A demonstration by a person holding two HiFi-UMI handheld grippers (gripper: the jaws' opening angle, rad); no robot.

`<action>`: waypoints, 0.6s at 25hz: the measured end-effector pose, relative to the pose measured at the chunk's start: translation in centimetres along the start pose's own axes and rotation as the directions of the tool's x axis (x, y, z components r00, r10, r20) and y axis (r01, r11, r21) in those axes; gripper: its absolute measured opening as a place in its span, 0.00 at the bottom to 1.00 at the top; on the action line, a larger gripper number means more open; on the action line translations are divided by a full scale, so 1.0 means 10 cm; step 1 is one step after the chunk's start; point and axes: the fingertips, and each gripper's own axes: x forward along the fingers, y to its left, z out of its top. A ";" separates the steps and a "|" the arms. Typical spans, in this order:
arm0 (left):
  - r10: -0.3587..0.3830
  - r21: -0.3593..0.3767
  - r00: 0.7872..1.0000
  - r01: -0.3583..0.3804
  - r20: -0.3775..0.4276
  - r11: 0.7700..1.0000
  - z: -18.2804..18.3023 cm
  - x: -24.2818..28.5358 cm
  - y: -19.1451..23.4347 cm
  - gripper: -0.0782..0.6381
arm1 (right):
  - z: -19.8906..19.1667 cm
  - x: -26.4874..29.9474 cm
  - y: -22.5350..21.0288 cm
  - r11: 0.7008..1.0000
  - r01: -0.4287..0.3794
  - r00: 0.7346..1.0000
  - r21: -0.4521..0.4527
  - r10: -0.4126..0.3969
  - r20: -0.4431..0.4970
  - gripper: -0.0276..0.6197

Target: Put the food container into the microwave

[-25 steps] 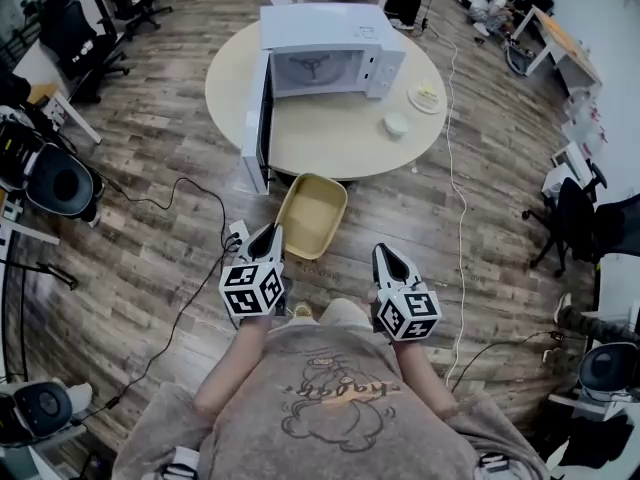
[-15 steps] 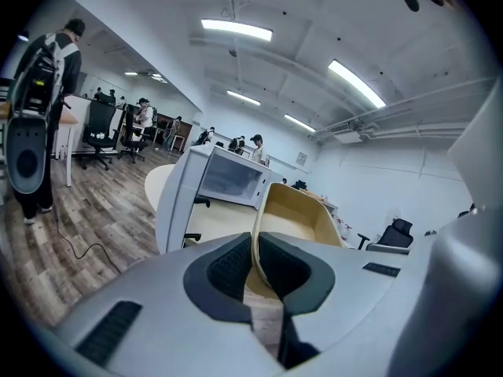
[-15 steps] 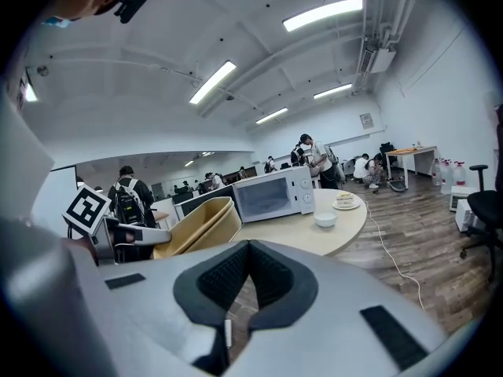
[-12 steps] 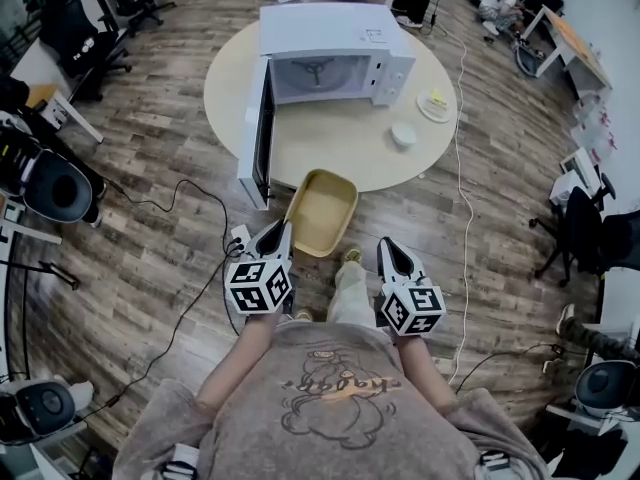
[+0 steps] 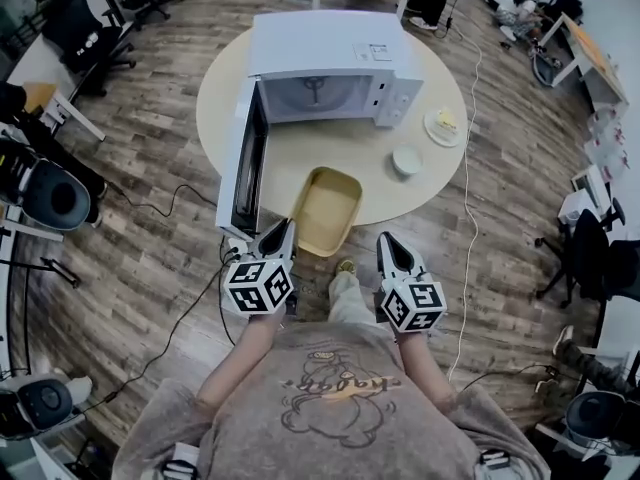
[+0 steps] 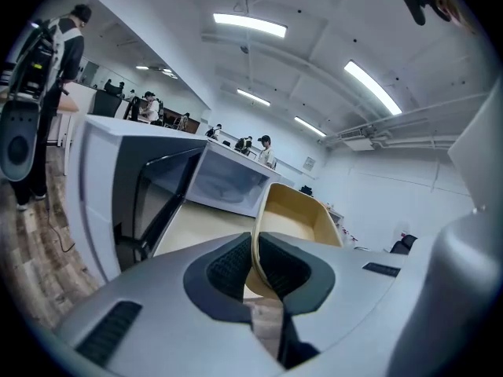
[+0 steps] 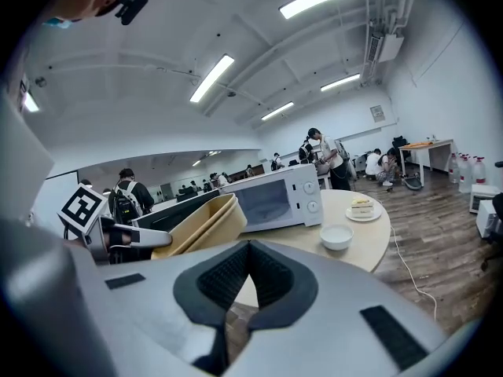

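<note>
A tan rectangular food container (image 5: pixel 325 211) hangs level over the near edge of the round table (image 5: pixel 340 158). My left gripper (image 5: pixel 285 228) is shut on its near left rim; in the left gripper view the rim (image 6: pixel 259 246) runs between the pads of that gripper (image 6: pixel 255 269). The white microwave (image 5: pixel 330 68) stands on the table with its door (image 5: pixel 243 163) swung open to the left and its cavity (image 6: pixel 228 181) empty. My right gripper (image 5: pixel 389 240) is shut on nothing, to the right of the container (image 7: pixel 204 226), in front of the table.
A small white bowl (image 5: pixel 406 160) and a plate with a slice of cake (image 5: pixel 445 123) sit on the table right of the microwave. Cables (image 5: pixel 175 193) trail over the wooden floor. Office chairs and desks ring the room, and people stand in the background.
The table and microwave have come closer as the person stepped forward. The container has moved from over the floor to over the table's near edge. Both grippers keep their state.
</note>
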 end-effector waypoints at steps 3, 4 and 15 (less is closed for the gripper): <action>0.020 -0.007 1.000 -0.020 -0.004 1.000 0.10 0.25 0.00 0.18 | 0.13 0.23 -0.16 1.000 -0.020 1.000 0.003 0.020 -0.010 0.04; 0.027 -0.010 1.000 -0.027 -0.003 1.000 0.15 0.33 -0.01 0.18 | 0.18 0.30 -0.22 1.000 -0.027 1.000 0.002 0.027 -0.012 0.04; 0.146 -0.048 0.989 -0.144 0.035 0.988 0.54 1.00 0.05 0.18 | 0.69 1.00 -0.77 0.992 -0.125 0.992 -0.014 0.124 -0.029 0.04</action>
